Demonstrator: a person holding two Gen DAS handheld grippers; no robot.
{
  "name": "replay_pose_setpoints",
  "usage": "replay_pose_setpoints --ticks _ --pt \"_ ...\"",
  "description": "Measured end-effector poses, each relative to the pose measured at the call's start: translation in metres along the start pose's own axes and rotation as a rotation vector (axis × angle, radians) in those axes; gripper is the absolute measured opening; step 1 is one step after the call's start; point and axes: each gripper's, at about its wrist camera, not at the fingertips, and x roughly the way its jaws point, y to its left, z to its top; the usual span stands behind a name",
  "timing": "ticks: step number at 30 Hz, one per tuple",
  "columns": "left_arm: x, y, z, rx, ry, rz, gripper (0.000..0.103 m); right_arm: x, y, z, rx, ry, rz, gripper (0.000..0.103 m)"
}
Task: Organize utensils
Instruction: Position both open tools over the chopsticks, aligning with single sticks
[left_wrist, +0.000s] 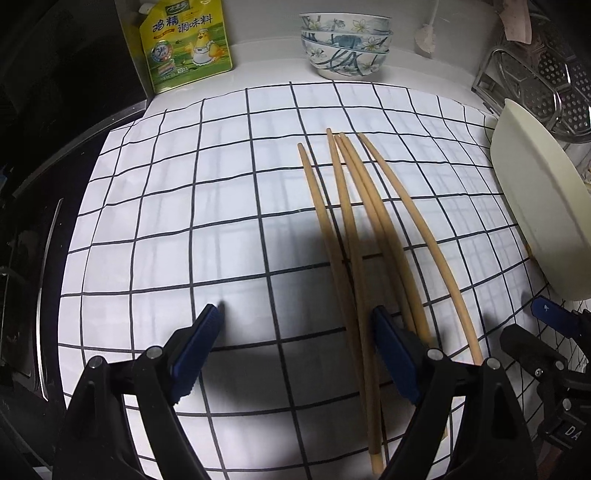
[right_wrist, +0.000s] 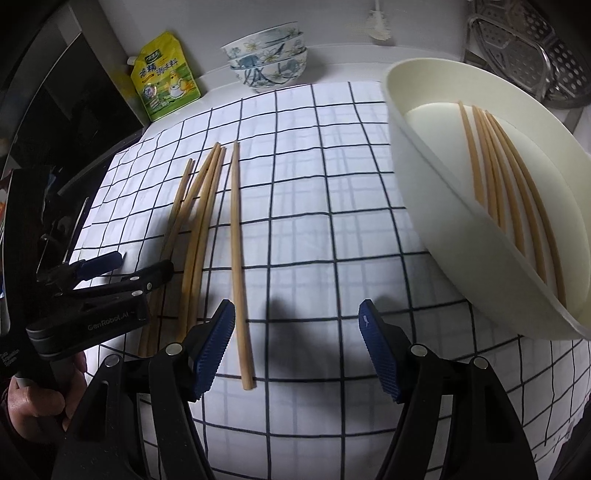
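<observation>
Wooden chopsticks (left_wrist: 354, 236) beside cloth edge (left_wrist: 491, 122)

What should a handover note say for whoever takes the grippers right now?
Left gripper: jaws open, empty, low over the near ends of the loose chopsticks on the checked cloth.
Right gripper: jaws open, empty, above the cloth beside a lone chopstick.
Done: several chopsticks lie in the white tray.
Left: about five loose ones still go into the tray.
</observation>
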Motion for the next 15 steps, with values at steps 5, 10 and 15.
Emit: replay_pose_setpoints --ticks 5,10,15 --pt "-0.004 0.006 0.000 -0.020 -0.011 -0.005 0.082 0.004 0.008 0.004 -0.019 -0.004 0.010 0.066" --pt "-0.006 0.015 0.000 -0.047 -0.018 -0.011 0.082 0.007 0.010 0.007 -0.025 -0.003 0.010 0.066" --pt "-0.012 0.024 0.003 -0.080 -0.035 -0.015 0.082 0.009 0.011 0.008 -0.027 -0.003 0.010 0.066"
